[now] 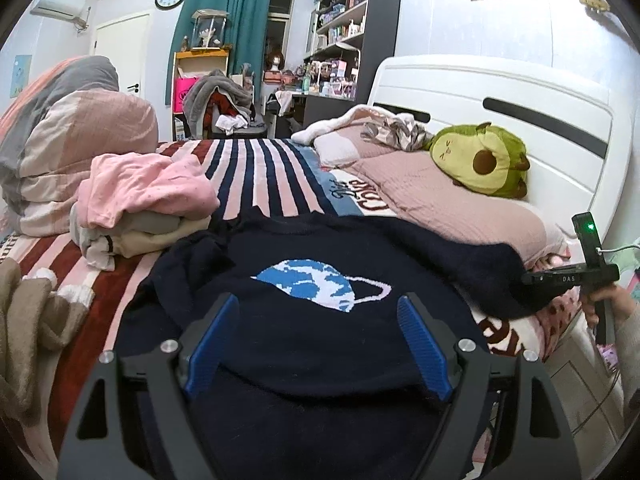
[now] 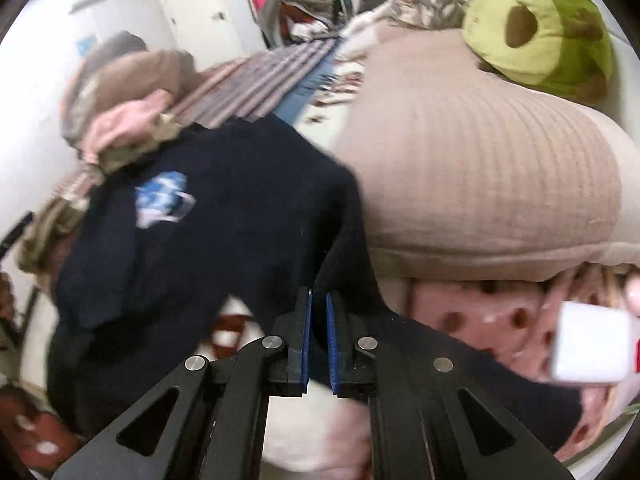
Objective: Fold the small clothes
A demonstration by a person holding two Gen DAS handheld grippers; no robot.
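Left tool (image 1: 318,312) spread wide; right tool (image 2: 318,300) pinched nearly closed.

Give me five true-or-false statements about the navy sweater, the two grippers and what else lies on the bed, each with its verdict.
1. The left gripper is open above the navy sweater. True.
2. The right gripper is wide open and holds nothing. False: its jaws are nearly closed, pinching a fold of the sweater.
3. The sweater shows a blue-and-white planet design. True.
4. The avocado plush lies on top of the sweater. False: it sits apart, on the pink pillow by the headboard.
5. A pile of pink and beige clothes lies on the striped blanket beyond the sweater. True.
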